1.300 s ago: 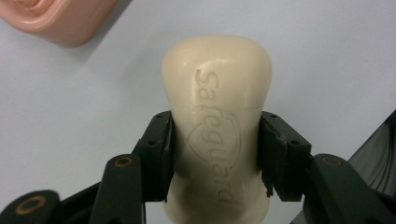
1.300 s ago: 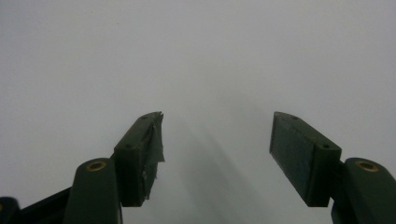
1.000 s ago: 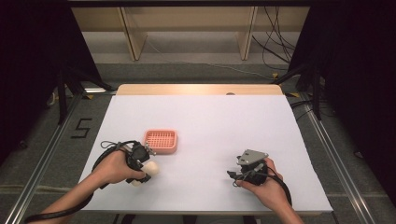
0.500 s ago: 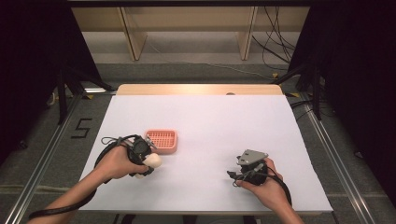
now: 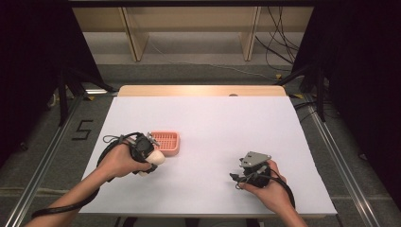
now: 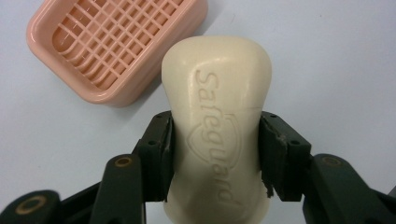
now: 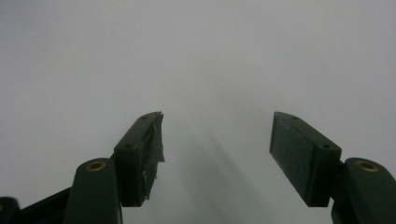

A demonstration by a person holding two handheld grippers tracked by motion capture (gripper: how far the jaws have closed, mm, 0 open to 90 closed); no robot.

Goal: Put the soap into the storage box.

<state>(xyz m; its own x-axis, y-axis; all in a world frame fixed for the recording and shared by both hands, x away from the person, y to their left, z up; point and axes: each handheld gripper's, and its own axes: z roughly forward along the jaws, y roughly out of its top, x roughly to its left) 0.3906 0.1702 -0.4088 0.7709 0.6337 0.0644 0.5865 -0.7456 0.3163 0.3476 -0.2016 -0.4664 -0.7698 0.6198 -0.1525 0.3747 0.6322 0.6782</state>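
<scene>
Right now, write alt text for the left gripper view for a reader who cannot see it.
A cream soap bar embossed with "Safeguard" is clamped at its narrow waist between the two black jaws of the left gripper. Beyond it, to the upper left, an empty pink soap dish with a grid floor sits on the white table.

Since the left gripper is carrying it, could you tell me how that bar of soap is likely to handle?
The soap bar looks solid, so probably stiff. Its smooth, rounded sides between the left gripper pads could slip. Its waisted middle may help the hold.
</scene>
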